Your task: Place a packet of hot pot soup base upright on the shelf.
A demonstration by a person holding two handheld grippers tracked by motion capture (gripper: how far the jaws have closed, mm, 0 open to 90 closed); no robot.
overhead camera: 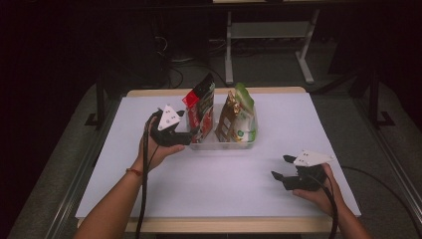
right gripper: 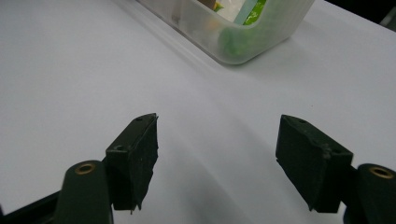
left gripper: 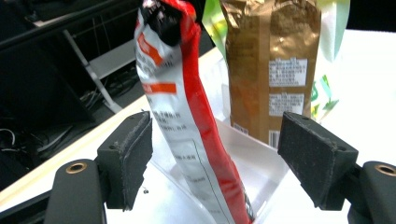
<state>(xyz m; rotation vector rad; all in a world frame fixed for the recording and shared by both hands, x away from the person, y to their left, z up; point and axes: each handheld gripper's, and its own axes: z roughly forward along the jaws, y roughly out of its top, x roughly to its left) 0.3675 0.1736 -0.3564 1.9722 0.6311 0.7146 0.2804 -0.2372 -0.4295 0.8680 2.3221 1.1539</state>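
The worktop is covered by a white sheet, with a wooden edge exposed along its far and near sides; a clear plastic tub is set directly on it, toward the far middle; pouches are held upright inside the tub; the right tool is rested low on the worktop near its near right corner.

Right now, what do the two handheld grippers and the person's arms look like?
Both grippers, left gripper and right gripper, are black, with two jaws faced in flat, rough dark pads and brass-coloured eyelets at the jaw bases. Each carries a pale grey three-cornered plate with small dark marks, and trails a black cable. Forearms bare; a reddish band on the left wrist.
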